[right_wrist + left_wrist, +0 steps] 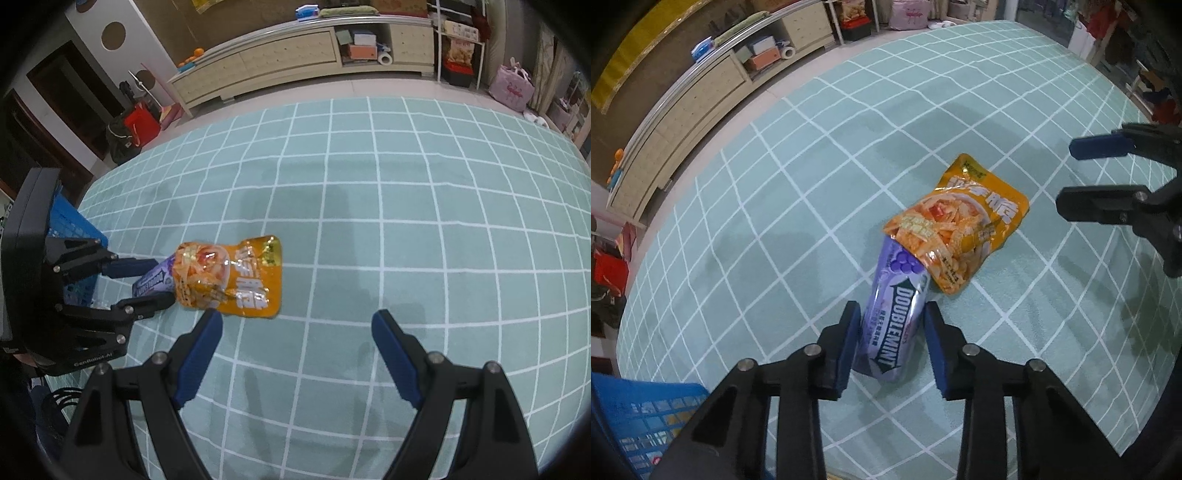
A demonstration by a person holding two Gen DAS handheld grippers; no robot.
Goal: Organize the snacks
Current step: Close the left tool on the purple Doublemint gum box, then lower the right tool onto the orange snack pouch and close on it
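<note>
A purple Doublemint bottle (894, 321) lies on the teal checked mat (798, 192), its far end tucked under an orange snack bag (956, 229). My left gripper (893, 308) points down at the bottle, with a blue pad against each of its sides: shut on it. In the right wrist view the same bottle (153, 280) shows between the left gripper's (159, 282) fingers, beside the orange bag (236, 280). My right gripper (297, 317) hangs open over bare mat just in front and to the right of the bag; it also shows as the right gripper (1067, 177) at the picture's right edge.
A blue plastic basket (646, 413) stands on the mat at the left gripper's near left, also seen as the basket (74, 229). A long low cabinet (288, 55) with boxes runs along the far wall. Bags and clutter line the mat's edges.
</note>
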